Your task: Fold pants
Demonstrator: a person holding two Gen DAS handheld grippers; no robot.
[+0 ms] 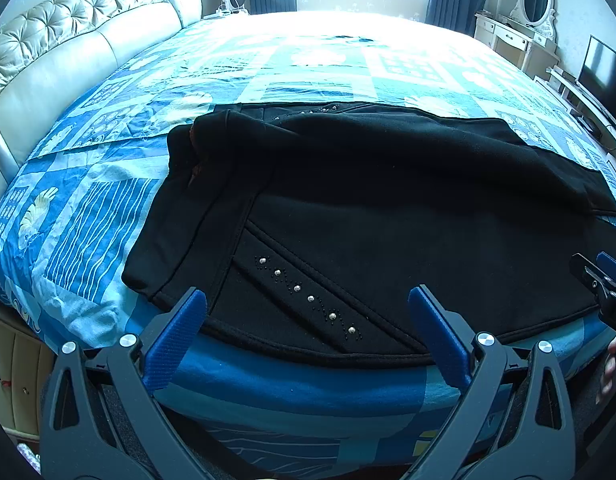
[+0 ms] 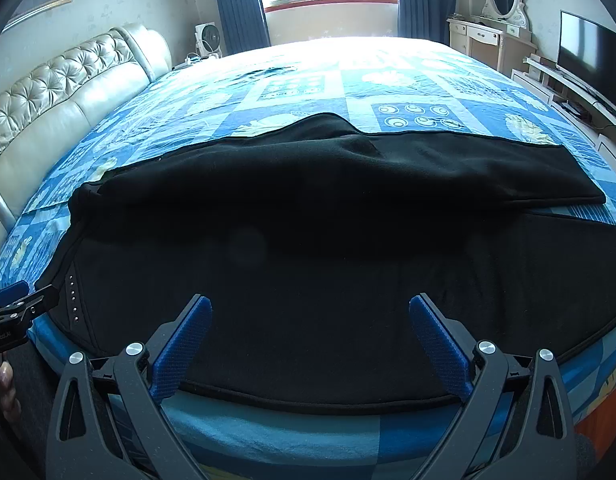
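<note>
Black pants [image 1: 368, 208] lie flat across the near part of the bed, waist end to the left, legs running right. A studded pocket seam [image 1: 308, 298] shows near the front edge. My left gripper [image 1: 308, 312] is open and empty, hovering over the near hem by the pocket. The right wrist view shows the pants [image 2: 328, 248] with one leg lying over the other. My right gripper [image 2: 310, 320] is open and empty above the near edge of the cloth. Each gripper shows at the edge of the other's view.
The bed has a blue patterned cover [image 1: 108, 200] and a padded headboard [image 1: 68, 40] at left. A dresser with mirror [image 2: 496, 20] and a TV [image 2: 588, 52] stand at right. A fan [image 2: 208, 38] sits by the window.
</note>
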